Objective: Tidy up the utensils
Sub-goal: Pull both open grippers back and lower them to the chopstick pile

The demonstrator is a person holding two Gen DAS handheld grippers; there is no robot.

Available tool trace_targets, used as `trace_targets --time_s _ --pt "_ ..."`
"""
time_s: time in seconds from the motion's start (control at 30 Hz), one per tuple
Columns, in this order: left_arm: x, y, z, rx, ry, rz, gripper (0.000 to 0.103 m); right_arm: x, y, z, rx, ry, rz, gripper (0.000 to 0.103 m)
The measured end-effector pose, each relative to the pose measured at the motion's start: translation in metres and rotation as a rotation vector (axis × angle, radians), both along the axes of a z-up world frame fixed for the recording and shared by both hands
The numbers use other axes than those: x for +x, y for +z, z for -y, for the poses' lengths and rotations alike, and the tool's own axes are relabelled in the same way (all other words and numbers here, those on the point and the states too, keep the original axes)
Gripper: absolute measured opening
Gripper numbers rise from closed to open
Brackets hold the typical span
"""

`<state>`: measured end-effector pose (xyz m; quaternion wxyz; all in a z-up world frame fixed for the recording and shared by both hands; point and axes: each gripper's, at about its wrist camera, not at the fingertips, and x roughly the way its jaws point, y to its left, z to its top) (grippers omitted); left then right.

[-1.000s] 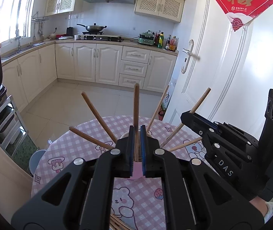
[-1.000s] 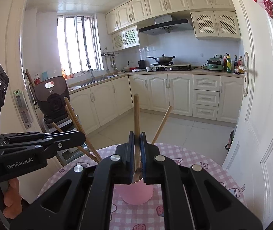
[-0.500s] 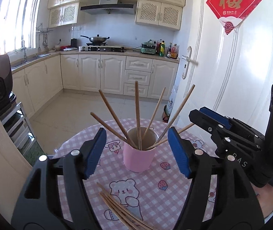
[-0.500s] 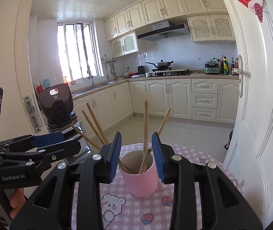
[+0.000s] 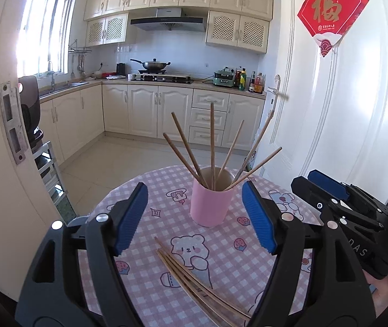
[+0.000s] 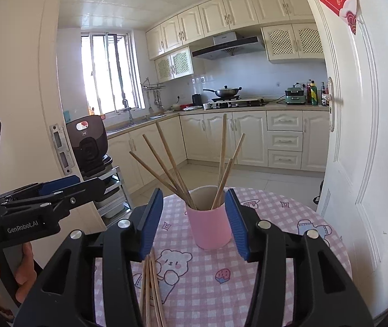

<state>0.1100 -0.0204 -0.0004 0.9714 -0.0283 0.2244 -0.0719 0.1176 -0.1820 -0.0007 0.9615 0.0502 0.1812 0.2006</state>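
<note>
Splayed chopsticks (image 5: 212,147) in upright pink cup (image 5: 210,204)

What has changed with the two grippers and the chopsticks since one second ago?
Both the left gripper and the right gripper let go of their chopsticks into the pink cup and drew back; their jaws are opening, empty. The cup and the loose chopsticks on the table stayed.

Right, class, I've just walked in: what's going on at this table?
A person holds a gripper in each hand and is sorting chopsticks into a pink cup on a checked tablecloth. Six chopsticks stand fanned out in the cup. Both the left gripper and the right gripper hang in front of the cup, jaws opening, with nothing gripped. A loose bundle of chopsticks lies on the cloth nearer the grippers, not yet put in.
</note>
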Motion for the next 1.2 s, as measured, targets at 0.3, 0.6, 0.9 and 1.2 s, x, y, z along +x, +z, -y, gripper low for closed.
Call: trace_targets --time_s 0.3,0.6,0.9,1.2 --pt "-0.029 -0.012 -0.010 0.007 0.031 0.018 0.079 -0.029 -0.002 -0.018 -0.021 -0.015 0.021 0.058" --pt "-0.037 -0.028 -0.034 -0.019 0.069 -0.012 0.085 -0.035 -0.013 -0.029 -0.026 -0.001 -0.004 0.065" --pt "-0.027 -0.050 -0.056 -0.042 0.106 -0.091 0.085 -0.027 -0.038 -0.034 -0.052 -0.010 -0.071 0.065" --pt "0.001 -0.091 -0.065 -0.090 0.089 -0.279 0.085 -0.016 -0.068 -0.037 -0.098 -0.008 -0.150 0.065"
